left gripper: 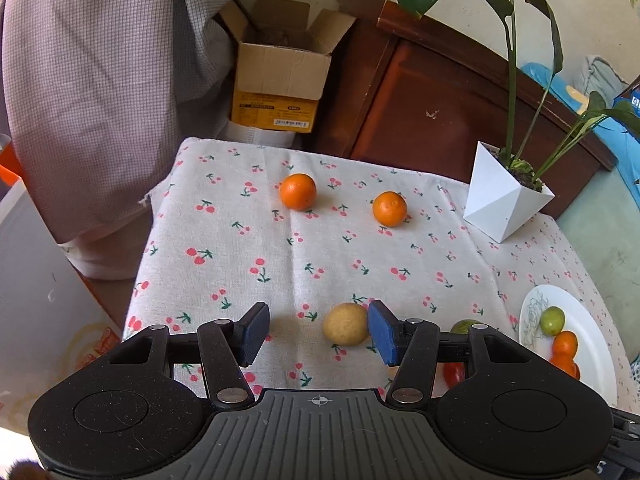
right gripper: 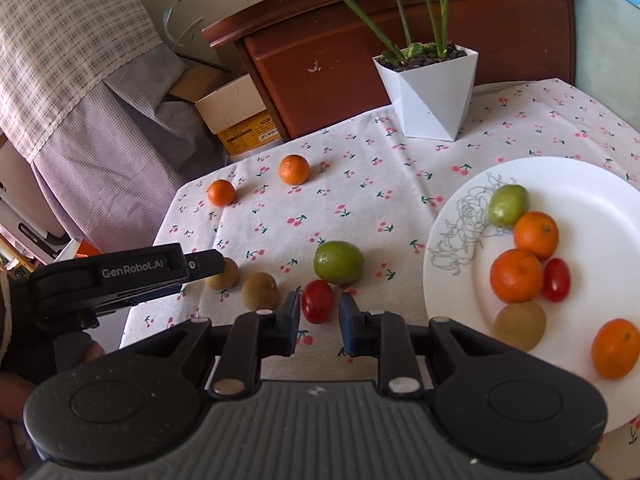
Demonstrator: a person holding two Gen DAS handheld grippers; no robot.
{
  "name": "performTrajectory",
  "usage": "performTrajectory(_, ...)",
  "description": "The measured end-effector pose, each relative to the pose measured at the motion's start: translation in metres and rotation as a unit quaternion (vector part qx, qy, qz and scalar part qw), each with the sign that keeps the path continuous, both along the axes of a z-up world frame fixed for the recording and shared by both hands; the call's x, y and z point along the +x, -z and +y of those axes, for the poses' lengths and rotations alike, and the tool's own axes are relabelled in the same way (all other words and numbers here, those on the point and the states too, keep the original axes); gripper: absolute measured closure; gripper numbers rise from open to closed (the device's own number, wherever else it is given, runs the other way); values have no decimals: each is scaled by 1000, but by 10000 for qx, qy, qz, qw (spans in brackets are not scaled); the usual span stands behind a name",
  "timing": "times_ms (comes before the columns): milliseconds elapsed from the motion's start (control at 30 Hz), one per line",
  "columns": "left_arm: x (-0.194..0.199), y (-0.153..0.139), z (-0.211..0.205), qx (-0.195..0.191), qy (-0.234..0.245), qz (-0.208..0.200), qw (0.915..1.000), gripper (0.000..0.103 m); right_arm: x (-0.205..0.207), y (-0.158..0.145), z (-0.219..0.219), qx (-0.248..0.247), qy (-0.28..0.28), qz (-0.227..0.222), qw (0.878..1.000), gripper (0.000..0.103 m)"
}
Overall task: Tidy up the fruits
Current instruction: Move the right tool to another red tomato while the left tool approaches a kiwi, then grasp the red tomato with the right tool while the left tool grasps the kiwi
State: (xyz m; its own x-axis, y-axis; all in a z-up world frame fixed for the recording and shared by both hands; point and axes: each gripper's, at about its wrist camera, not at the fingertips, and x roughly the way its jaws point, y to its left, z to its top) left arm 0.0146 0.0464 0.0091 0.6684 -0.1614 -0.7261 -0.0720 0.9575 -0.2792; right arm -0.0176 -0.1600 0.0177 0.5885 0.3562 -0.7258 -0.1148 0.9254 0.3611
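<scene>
My left gripper [left gripper: 318, 334] is open above the cherry-print cloth, with a yellow-brown kiwi [left gripper: 345, 323] between its pads, close to the right pad. Two oranges [left gripper: 298, 191] [left gripper: 389, 208] lie farther back. My right gripper [right gripper: 319, 316] is open around a red cherry tomato [right gripper: 317, 300], its pads just beside it. A green fruit [right gripper: 338, 261] and two kiwis [right gripper: 260, 291] [right gripper: 224, 274] lie near it. The left gripper [right gripper: 120, 272] shows from the side over the left kiwi. A white plate [right gripper: 592, 184] at the right holds several fruits.
A white faceted planter [right gripper: 430, 88] with a tall green plant stands at the back of the table. Behind it is a brown wooden headboard [right gripper: 344, 60]. An open cardboard box [left gripper: 280, 72] and a checked cloth [left gripper: 100, 80] lie beyond the table's far left edge.
</scene>
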Motion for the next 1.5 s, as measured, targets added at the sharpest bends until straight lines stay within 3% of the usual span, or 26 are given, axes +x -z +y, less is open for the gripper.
performTrajectory(400,1,4,-9,-17,271,-130,9995,52,2,10,11,-283,-134,-63,9995,80)
performTrajectory(633,2,6,-14,-86,442,-184,9988,65,2,13,11,-331,-131,-108,9993,79)
performTrajectory(933,2,6,-20,-40,551,-260,9981,65,1,14,16,-481,-197,-253,9983,79)
performTrajectory(1133,2,7,-20,-45,545,-286,9981,65,2,14,14,-484,-157,-242,9984,84)
performTrajectory(1267,2,7,-19,-15,545,-293,9981,77,2,13,13,-453,-141,-216,9986,84)
performTrajectory(1500,3,8,-19,-36,504,-294,9983,78,2,12,12,-431,-115,-207,9988,84)
